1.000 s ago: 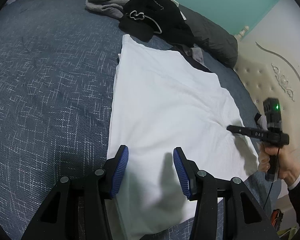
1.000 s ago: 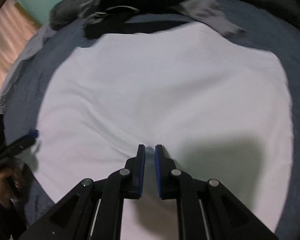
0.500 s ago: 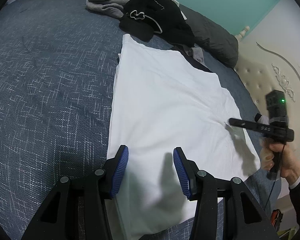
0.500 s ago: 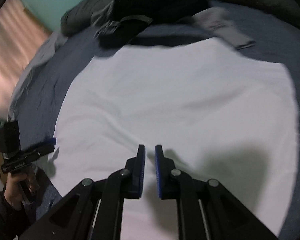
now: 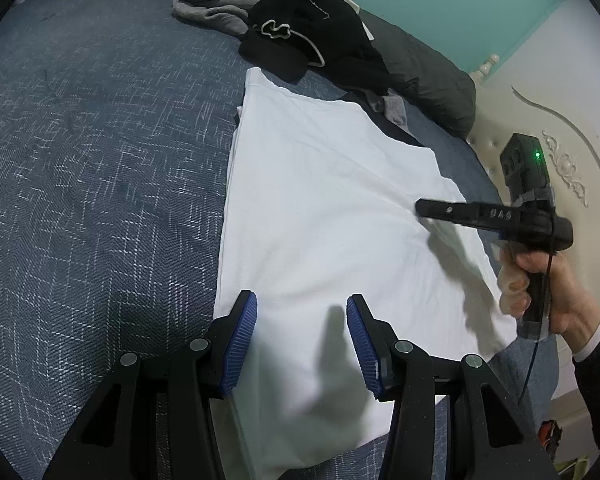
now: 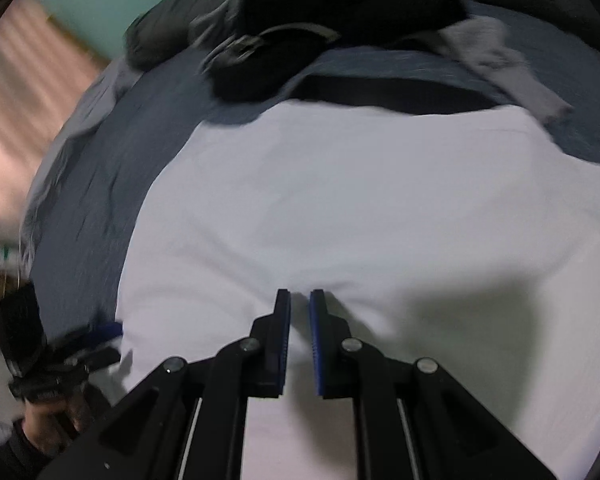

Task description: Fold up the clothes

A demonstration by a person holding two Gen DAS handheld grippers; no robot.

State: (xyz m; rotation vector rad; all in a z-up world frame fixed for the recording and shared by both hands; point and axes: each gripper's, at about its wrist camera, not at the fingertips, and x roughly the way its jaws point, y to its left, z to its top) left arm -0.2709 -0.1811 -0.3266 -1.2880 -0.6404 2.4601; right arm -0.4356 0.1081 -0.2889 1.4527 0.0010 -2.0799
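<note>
Blue woven bedspread (image 5: 100, 184) fills the frame's left; a white garment (image 5: 324, 216) lies flat at centre. Left gripper (image 5: 302, 340) hovers over its lower edge, jaws apart and empty; right gripper (image 6: 299, 334), nearly closed, grips nothing

Right wrist view: motion blur smears the upper half and left side; the dark clothes (image 6: 340, 20) at top centre lose their outlines, and the pink striped surface (image 6: 24, 92) at upper left cannot be identified. The left gripper (image 6: 112, 330) at lower left is blurred, its fingertips indistinct. Left wrist view: the white garment (image 5: 332, 208) runs behind the near fingers (image 5: 242, 340) toward the bottom edge; small objects (image 5: 550, 434) at lower right are too small to tell.
</note>
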